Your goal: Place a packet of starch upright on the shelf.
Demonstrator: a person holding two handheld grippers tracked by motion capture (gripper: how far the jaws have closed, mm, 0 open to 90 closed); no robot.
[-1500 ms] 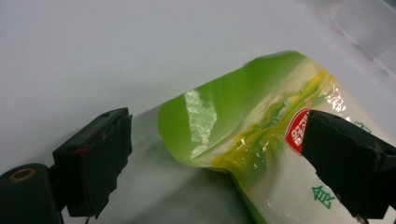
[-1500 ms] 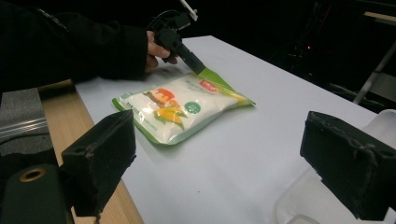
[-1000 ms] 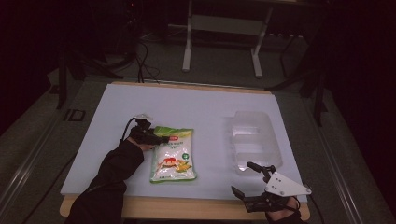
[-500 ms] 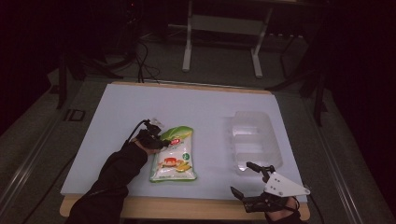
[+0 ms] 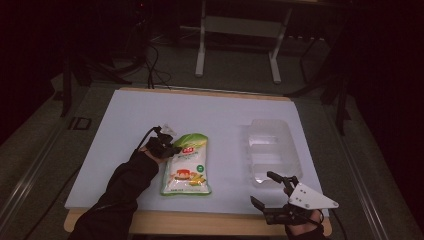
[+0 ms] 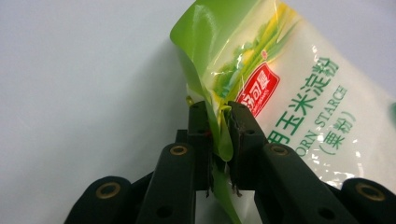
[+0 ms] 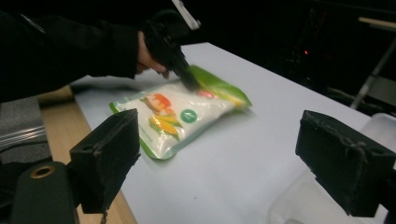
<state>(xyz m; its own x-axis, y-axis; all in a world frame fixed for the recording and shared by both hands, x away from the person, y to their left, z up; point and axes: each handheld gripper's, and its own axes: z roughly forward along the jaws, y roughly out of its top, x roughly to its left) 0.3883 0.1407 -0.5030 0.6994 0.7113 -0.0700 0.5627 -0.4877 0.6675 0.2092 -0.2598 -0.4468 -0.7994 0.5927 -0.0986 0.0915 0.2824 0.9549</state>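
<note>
Dim, dark surroundings; glare on the pouch (image 6: 261,60) (soft focus).

The left gripper (image 5: 167,148), clamped on the far left corner of the green-and-white plastic corn starch pouch (image 5: 187,166), has shifted slightly right along with the sleeved forearm. The pouch's far green edge now curls up off the white table, and its far end sits a little farther right.

Overhead view; two close gripper views
</note>
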